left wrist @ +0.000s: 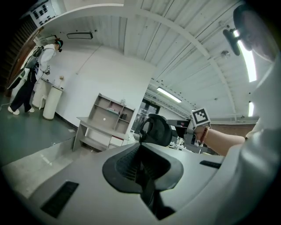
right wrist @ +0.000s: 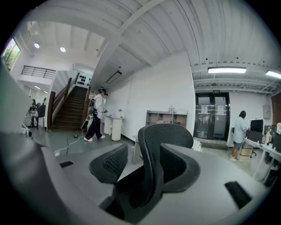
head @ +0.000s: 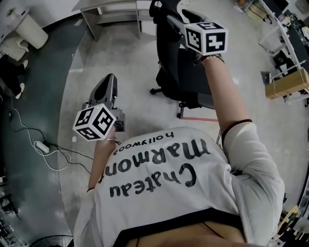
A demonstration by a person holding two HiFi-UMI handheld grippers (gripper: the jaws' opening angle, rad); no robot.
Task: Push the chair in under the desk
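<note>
The black mesh office chair stands on the grey floor a little short of the grey desk with shelves. My right gripper is raised to the top of the backrest. In the right gripper view the backrest's edge runs between the jaws of the right gripper, which stand wide apart; floor shows between the left pad and the edge. My left gripper hangs over bare floor left of the chair, shut and empty. The left gripper view looks past the left gripper to the chair and desk.
A cable and power strip lie on the floor at left. White bins stand at the far left, a cardboard box at right. A person walks near the stairs; another person stands at right.
</note>
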